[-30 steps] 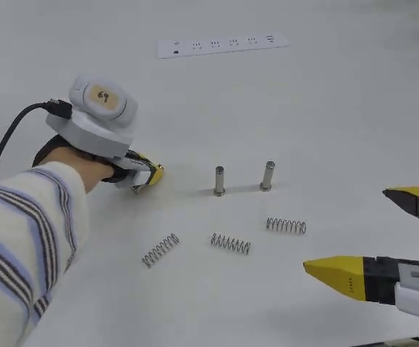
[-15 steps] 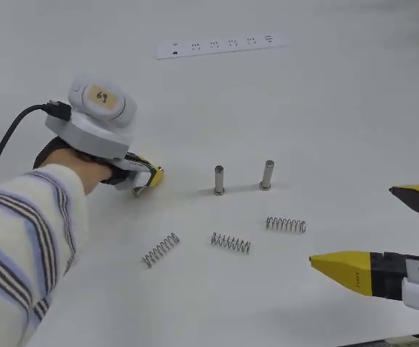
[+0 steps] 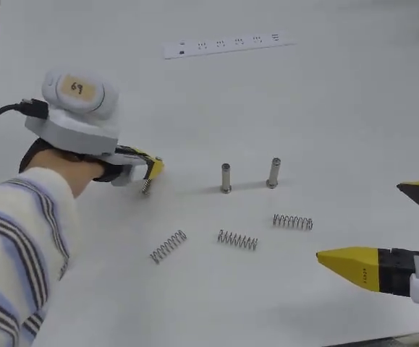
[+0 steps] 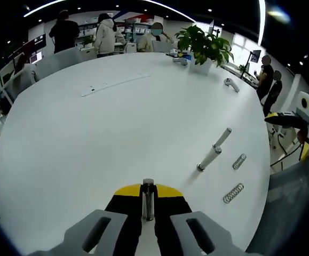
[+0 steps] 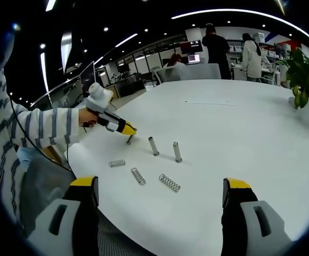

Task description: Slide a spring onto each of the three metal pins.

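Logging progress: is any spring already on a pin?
No, the left spring, middle spring and right spring all lie flat on the table, none around a pin.

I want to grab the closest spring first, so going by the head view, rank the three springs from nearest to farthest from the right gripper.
1. The right spring, just left of the right gripper and its open fingers.
2. The middle spring, below the middle pin.
3. The left spring, lying diagonally below the left gripper.
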`<state>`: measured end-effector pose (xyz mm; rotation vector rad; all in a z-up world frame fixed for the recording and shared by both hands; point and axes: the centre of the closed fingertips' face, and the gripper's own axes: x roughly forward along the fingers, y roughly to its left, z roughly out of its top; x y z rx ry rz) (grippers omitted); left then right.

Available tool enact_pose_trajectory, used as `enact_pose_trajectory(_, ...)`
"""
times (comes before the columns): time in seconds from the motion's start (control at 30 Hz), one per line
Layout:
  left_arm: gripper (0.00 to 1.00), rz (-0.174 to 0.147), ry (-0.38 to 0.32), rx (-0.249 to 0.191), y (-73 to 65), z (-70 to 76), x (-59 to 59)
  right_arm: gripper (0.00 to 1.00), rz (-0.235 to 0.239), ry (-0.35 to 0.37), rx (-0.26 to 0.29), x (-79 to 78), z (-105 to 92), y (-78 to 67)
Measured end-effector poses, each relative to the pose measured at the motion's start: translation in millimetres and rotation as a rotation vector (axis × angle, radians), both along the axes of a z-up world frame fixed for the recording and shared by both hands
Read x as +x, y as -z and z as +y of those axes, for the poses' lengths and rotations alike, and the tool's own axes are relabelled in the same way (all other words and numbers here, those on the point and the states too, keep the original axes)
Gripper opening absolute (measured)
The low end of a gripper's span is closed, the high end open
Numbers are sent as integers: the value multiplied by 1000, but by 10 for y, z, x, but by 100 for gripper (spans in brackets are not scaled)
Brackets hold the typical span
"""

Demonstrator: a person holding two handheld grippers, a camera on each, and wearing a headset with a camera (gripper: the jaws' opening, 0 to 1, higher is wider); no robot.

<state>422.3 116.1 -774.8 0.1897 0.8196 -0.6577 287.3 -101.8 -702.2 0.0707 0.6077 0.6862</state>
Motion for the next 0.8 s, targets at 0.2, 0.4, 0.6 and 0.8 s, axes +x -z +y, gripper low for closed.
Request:
enact_pose_trajectory(0.2, 0, -27, -46, -40, -91, 58, -93, 96, -5, -12, 0, -19, 22, -17)
enact_pose_trajectory(0.4, 0, -52, -54, -24, -96, 22, -191, 95, -10, -21, 12, -35, 56, -39)
enact_pose_trajectory(0.6, 0, -91, -61, -32, -195, -34, -156, 95, -22, -21, 14, -44, 46, -79)
enact_pose_trajectory(0.8, 0, -106, -49, -73, -270, -166, -165, 95, -25, -14, 15, -52, 21, -90)
